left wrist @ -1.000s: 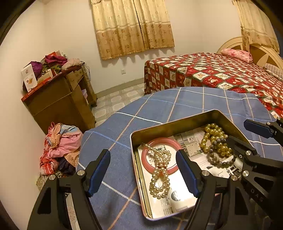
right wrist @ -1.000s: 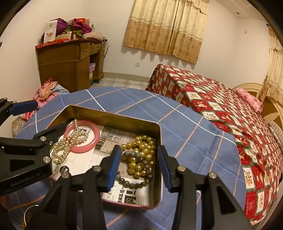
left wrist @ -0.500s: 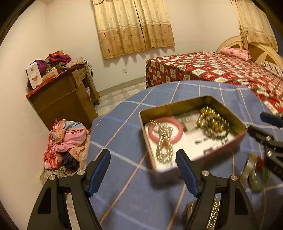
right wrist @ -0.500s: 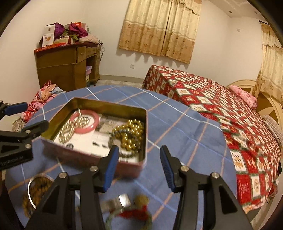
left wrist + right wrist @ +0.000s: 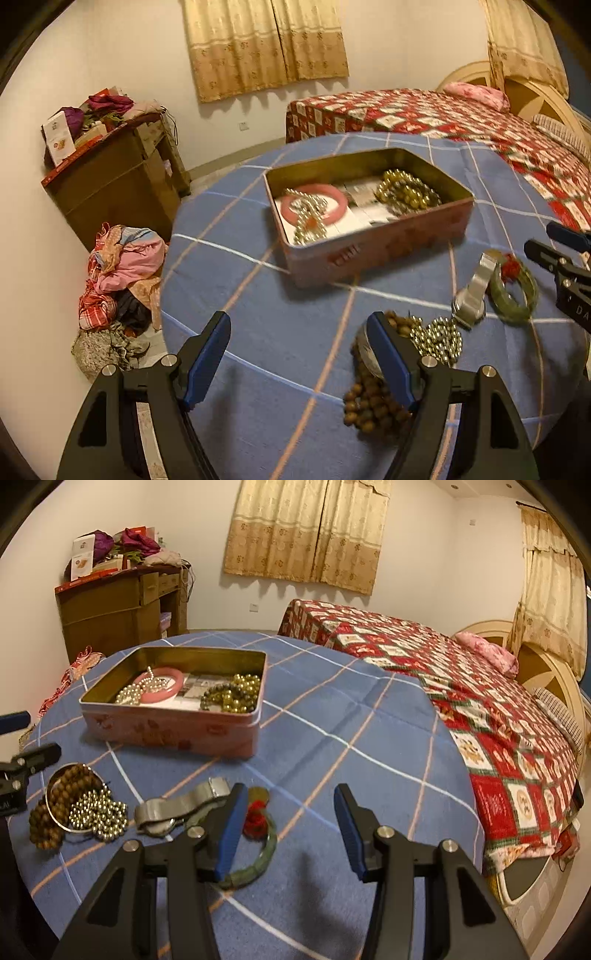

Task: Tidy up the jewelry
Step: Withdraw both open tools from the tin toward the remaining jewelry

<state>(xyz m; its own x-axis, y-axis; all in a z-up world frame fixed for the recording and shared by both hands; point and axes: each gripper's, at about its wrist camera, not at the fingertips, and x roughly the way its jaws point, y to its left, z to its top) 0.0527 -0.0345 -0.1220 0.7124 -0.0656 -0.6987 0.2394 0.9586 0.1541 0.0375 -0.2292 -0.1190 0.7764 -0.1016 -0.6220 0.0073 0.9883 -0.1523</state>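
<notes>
A: In the low part of both frames, what do the jaws hold?

B: Nothing. The left gripper [image 5: 299,354] has its jaws wide, with only blue cloth of the counter [image 5: 369,738] between them. The right gripper [image 5: 286,830] has its jaws about half apart, also empty.

A: Which jewelry is nearest?

B: In the right view, the green bangle [image 5: 258,864] with a red tassel lies partly behind the left finger, low centre. Left of it are the silver watch [image 5: 177,808], a heap of small gold beads [image 5: 98,814] and brown wooden beads [image 5: 62,794] in a metal ring.

A: And farther?

B: The pink tin [image 5: 173,731], upper left, holds a pink bangle [image 5: 166,686] and more beads.

A: How should the next pick go?

B: I think: centre the jaws over one side of the green bangle, lower them until they nearly touch the cloth, and close slowly so it does not slide.
</notes>
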